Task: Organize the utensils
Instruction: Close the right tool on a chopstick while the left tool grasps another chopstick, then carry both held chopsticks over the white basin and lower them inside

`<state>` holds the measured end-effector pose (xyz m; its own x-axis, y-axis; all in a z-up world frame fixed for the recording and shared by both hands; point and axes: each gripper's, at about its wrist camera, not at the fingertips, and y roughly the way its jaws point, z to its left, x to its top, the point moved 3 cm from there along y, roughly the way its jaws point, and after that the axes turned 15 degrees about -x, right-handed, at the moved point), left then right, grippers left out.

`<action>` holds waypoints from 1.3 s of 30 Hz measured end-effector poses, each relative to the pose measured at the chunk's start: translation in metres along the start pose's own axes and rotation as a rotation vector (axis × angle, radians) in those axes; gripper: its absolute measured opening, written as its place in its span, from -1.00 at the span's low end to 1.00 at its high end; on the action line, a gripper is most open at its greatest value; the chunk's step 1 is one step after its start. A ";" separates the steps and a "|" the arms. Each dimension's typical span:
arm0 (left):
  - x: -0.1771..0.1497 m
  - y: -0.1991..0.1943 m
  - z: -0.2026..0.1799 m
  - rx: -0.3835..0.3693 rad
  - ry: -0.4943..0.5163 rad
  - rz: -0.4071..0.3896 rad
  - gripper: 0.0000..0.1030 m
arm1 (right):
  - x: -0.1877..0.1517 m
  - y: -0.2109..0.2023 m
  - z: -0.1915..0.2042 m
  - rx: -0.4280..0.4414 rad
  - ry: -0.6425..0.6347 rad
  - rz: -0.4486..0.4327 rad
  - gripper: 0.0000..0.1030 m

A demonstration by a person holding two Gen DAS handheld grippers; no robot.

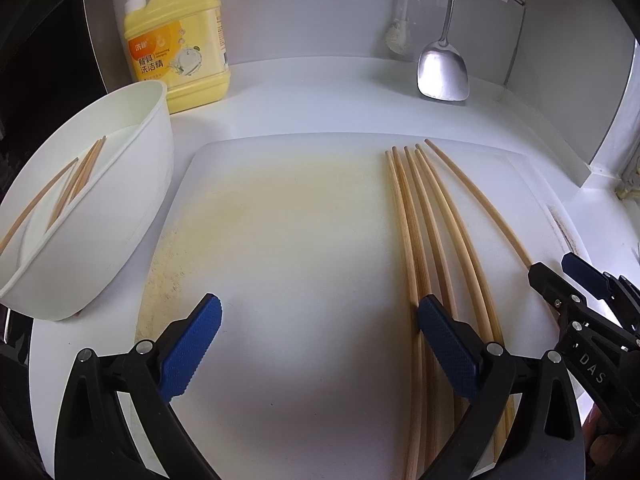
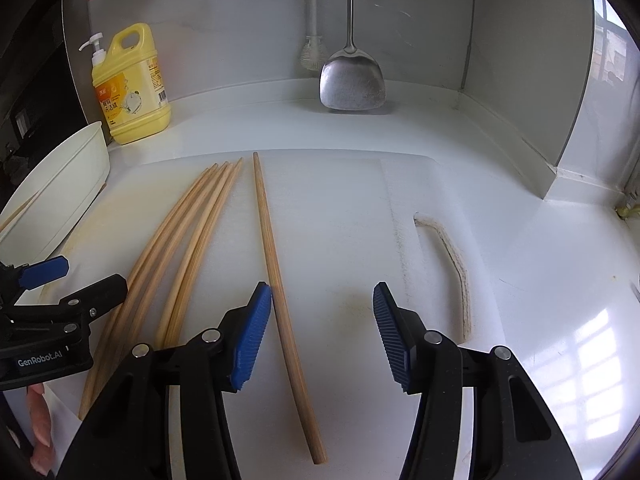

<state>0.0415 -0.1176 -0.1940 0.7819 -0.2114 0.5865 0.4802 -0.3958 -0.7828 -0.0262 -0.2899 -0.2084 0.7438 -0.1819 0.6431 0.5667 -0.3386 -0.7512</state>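
On the far left of the white counter sits a white tub with a few wooden chopsticks inside it. Behind the tub stands a yellow soap bottle with a pump top. Next comes a white cutting board with a yellow stain. The left gripper hangs over the board, its blue pads wide apart and holding nothing. Its right pad is on top of a bunch of chopsticks that lie side by side on the board. One more single chopstick lies alone, a little to the right of the bunch. The right gripper is around this one stick. Its jaws are open, the left pad is just beside the stick, and the right pad is well away. At the back wall a shiny metal spatula hangs down.
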 end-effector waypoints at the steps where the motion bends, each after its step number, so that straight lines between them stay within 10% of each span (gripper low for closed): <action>1: 0.000 0.002 -0.001 -0.008 0.000 0.005 0.90 | 0.000 0.000 0.000 0.000 -0.001 -0.001 0.00; 10: 0.004 0.008 -0.002 0.000 -0.009 -0.012 0.74 | 0.006 0.004 0.003 0.012 -0.018 -0.001 0.00; 20: 0.008 0.007 -0.016 -0.012 0.039 -0.033 -0.19 | 0.012 0.010 0.013 0.016 -0.060 -0.005 -0.02; 25: 0.007 0.007 -0.027 -0.022 0.077 -0.024 -0.82 | 0.012 0.006 0.024 0.035 -0.094 -0.020 -0.53; 28: 0.007 0.007 -0.026 -0.030 0.068 -0.018 -0.85 | 0.012 0.005 0.027 0.035 -0.096 -0.020 -0.84; 39: 0.004 -0.004 -0.018 -0.092 -0.017 0.023 -0.86 | 0.015 -0.011 0.021 0.082 -0.050 0.006 -0.87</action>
<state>0.0361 -0.1328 -0.1847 0.7995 -0.2063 0.5642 0.4238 -0.4719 -0.7731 -0.0132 -0.2697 -0.1936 0.7629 -0.1372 0.6318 0.5875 -0.2610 -0.7660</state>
